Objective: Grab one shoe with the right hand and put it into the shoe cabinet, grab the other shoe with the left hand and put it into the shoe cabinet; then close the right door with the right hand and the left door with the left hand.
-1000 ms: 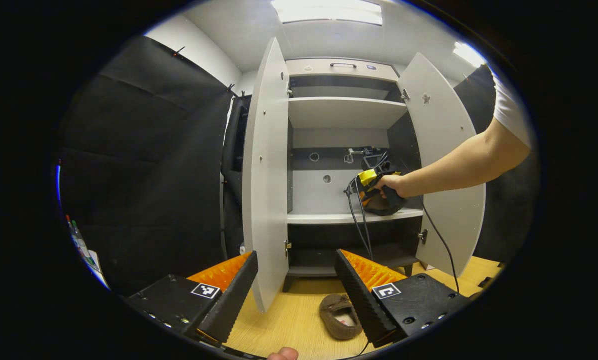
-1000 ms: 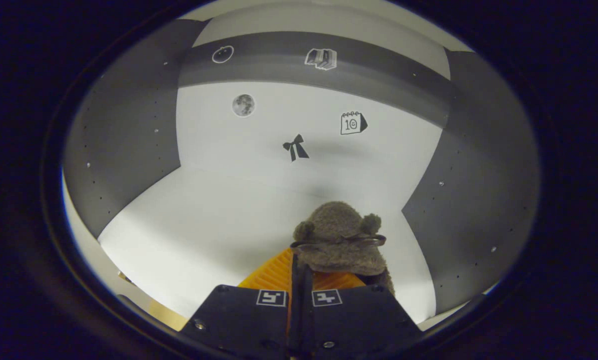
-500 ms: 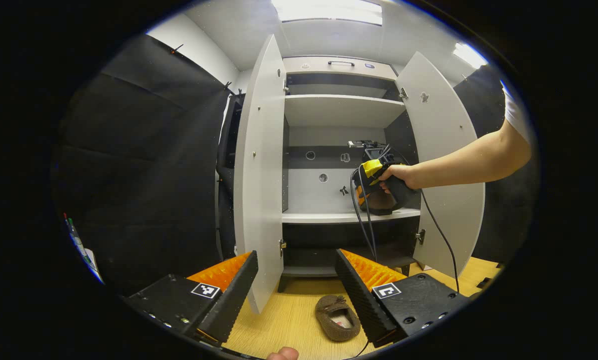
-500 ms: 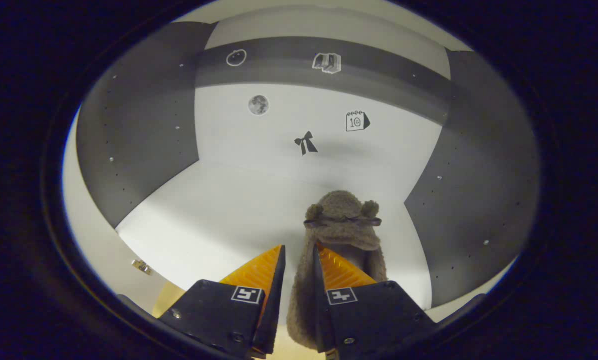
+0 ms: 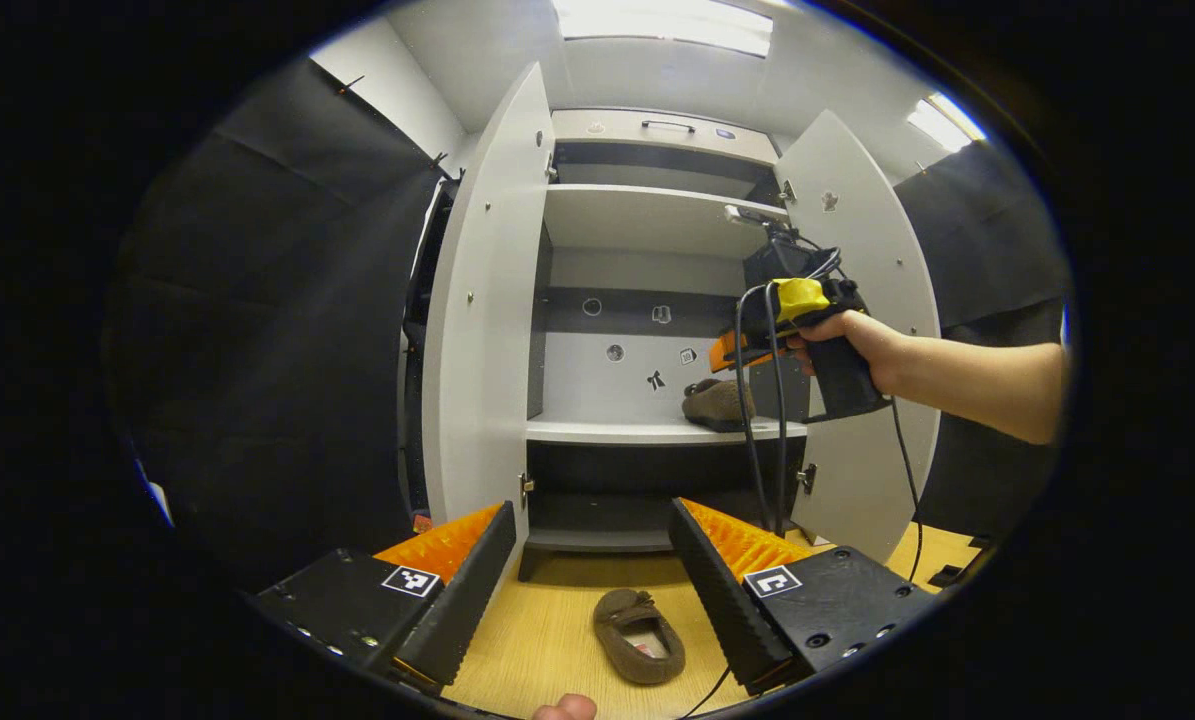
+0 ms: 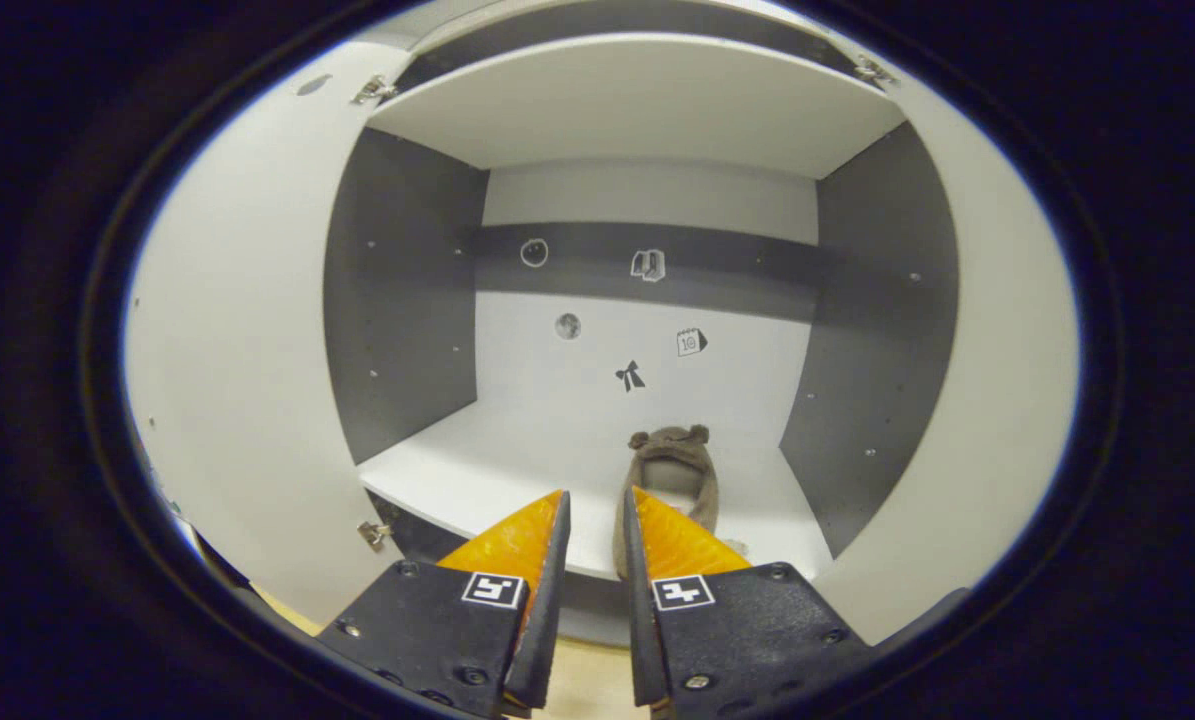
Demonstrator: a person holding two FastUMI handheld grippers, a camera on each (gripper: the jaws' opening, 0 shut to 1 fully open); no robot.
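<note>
A brown fuzzy shoe (image 6: 669, 470) lies on the cabinet's middle shelf (image 6: 457, 480), toe toward the back wall. My right gripper (image 6: 594, 505) hovers in front of the shelf edge, open by a narrow gap with nothing between its fingers. The left gripper view has the same shoe (image 5: 717, 402) on the shelf and the right gripper (image 5: 725, 350) held by a hand just outside the cabinet. The second brown shoe (image 5: 640, 635) rests on the wooden floor in front of the cabinet. My left gripper (image 5: 592, 565) is open above and short of it.
Both white cabinet doors stand wide open: the left door (image 5: 477, 300) and the right door (image 5: 852, 280). An upper shelf (image 5: 647, 215) spans above. Cables (image 5: 762, 420) hang from the right gripper. Black cloth wall (image 5: 277, 330) stands to the left.
The right gripper let go of the shoe on the shelf and pulled back out of the cabinet. The left gripper drifted slightly, bringing the floor shoe more toward the centre.
</note>
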